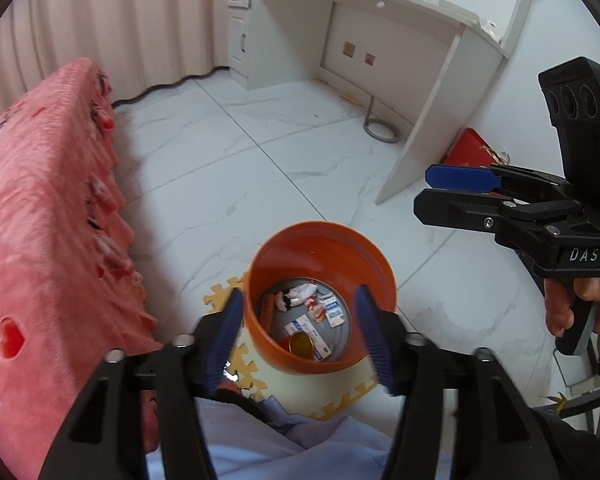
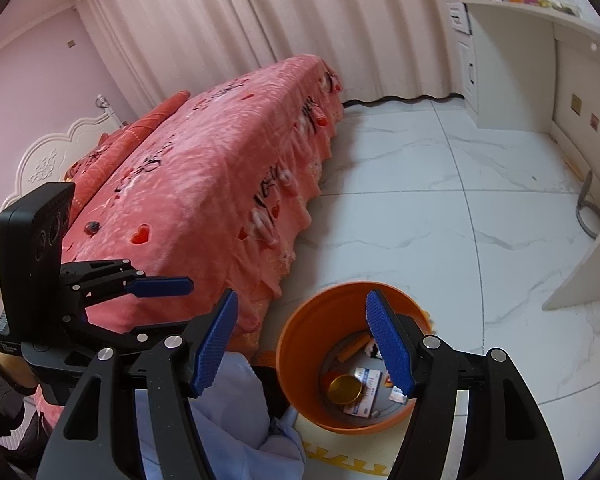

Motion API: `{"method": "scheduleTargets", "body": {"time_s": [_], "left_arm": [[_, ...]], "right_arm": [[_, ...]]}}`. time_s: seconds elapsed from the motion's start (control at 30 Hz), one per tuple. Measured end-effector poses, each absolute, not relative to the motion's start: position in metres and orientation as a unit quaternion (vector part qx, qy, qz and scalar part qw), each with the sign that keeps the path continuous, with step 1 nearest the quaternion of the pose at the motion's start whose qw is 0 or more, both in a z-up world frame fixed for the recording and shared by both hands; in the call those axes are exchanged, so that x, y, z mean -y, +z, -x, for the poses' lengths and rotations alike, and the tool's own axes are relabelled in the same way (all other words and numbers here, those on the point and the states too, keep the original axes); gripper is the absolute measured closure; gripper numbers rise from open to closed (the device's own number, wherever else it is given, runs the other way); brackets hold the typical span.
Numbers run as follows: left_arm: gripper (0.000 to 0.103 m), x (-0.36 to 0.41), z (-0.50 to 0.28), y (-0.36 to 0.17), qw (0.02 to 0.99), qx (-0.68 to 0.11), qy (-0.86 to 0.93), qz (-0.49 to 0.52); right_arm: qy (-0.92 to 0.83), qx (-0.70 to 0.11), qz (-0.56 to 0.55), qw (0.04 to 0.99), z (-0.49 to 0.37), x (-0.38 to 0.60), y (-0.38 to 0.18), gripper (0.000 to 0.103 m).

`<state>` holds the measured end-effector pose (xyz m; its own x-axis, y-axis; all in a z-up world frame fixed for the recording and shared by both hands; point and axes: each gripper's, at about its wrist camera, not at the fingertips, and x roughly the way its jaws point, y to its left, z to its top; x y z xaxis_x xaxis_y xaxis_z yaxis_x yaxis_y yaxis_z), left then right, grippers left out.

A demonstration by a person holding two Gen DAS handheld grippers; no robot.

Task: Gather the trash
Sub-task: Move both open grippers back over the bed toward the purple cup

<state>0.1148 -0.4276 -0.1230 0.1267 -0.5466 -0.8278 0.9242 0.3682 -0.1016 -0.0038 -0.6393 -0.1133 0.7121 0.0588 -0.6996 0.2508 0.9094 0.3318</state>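
An orange bin (image 1: pixel 324 248) stands on the floor beside the bed, and the right wrist view shows the same bin (image 2: pixel 308 336). Inside lie crumpled paper (image 1: pixel 300 294), small white and blue boxes (image 1: pixel 306 328) and a round gold tin (image 1: pixel 300 346), the gold tin (image 2: pixel 344 390) also showing in the right wrist view. My left gripper (image 1: pixel 300 300) hangs open above the bin's mouth with nothing between its blue pads. My right gripper (image 2: pixel 302 298) is open and empty too, above the bin's near left rim. Each gripper shows from the side in the other's view: right gripper (image 1: pixel 424 190), left gripper (image 2: pixel 180 300).
A bed under a pink blanket (image 1: pixel 40 220) runs along the left. A white desk (image 1: pixel 420 80) stands at the far wall, with a red bag (image 1: pixel 466 152) beside its leg. A yellow foam mat (image 1: pixel 340 400) lies under the bin. Light blue cloth (image 1: pixel 260 440) fills the foreground.
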Motion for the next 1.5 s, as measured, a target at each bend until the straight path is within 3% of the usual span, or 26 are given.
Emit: {"method": "scheduleTargets", "body": {"time_s": [0.17,0.23,0.4,0.47,0.9,0.97,1.1,1.5], "left_arm": [[0.037,0.398,-0.116,-0.106,0.739,-0.404,-0.497,-0.210],[0.029,0.383,-0.116,-0.098,0.752,-0.399,-0.485,-0.201],[0.028,0.347,-0.114,-0.082,0.778,-0.390,-0.459,-0.181],[0.020,0.331,-0.113,-0.078,0.788,-0.387,-0.446,-0.174],[0.013,0.208,-0.110,-0.056,0.849,-0.379,-0.351,-0.115],[0.008,0.191,-0.110,-0.054,0.854,-0.381,-0.337,-0.105],[0.008,0.152,-0.109,-0.056,0.865,-0.386,-0.308,-0.088],[0.008,0.040,-0.133,-0.064,0.890,-0.404,-0.210,-0.027]], "right_arm": [[-0.027,-0.370,-0.192,0.908,-0.001,0.611,-0.096,0.036],[-0.016,-0.368,-0.190,0.910,-0.003,0.601,-0.090,0.036],[0.017,-0.365,-0.175,0.914,-0.010,0.565,-0.074,0.034],[0.029,-0.364,-0.169,0.915,-0.014,0.551,-0.070,0.034],[0.124,-0.374,-0.131,0.910,-0.049,0.448,-0.054,0.028],[0.145,-0.379,-0.124,0.905,-0.059,0.426,-0.053,0.027],[0.175,-0.383,-0.107,0.901,-0.074,0.390,-0.051,0.020],[0.259,-0.400,-0.066,0.877,-0.141,0.277,-0.051,0.017]]}}
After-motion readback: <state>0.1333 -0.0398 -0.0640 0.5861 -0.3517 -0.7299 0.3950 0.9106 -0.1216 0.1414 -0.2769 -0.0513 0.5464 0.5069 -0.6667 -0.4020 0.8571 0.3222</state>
